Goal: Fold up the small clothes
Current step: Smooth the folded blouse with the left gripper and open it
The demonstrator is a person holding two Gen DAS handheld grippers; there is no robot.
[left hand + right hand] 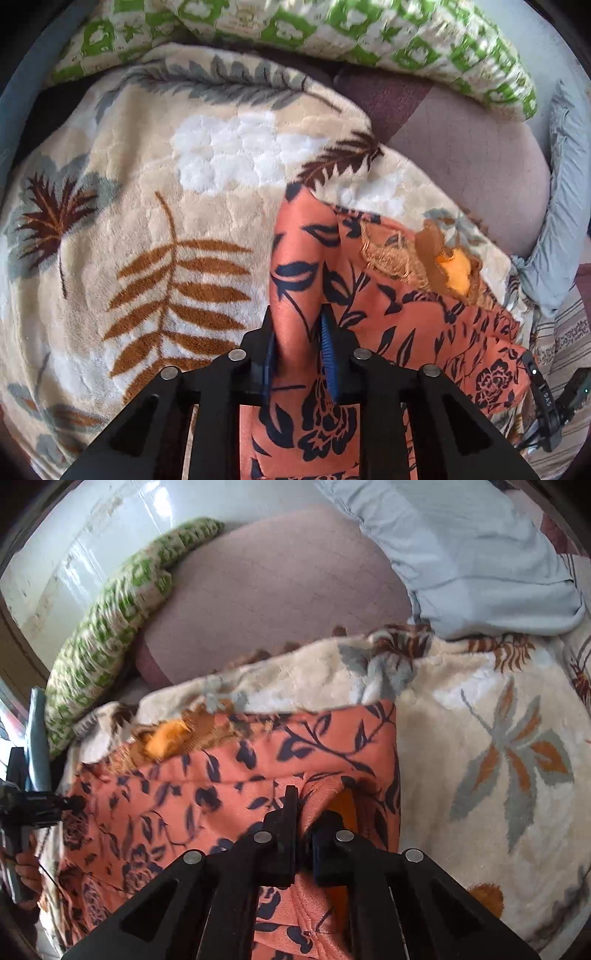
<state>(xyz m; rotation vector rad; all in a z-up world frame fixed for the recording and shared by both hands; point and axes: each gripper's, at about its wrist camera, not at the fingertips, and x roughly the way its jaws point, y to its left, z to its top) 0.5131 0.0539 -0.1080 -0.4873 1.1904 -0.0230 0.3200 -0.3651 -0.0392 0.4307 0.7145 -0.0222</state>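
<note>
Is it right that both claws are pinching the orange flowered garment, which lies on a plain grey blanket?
Not quite. Both the left claw and the right claw do pinch the orange flowered garment, but the blanket under it is not plain grey: it is cream with a leaf pattern, as the left wrist view shows.

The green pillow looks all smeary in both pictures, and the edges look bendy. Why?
Left wrist view: the green pillow is streaked by motion blur, while the orange flowery cloth near the left claw stays sharper. Right wrist view: the pillow is smeared too, the cloth a bit soft. Both pictures curve at a dark round rim: that is the fisheye lens.
</note>
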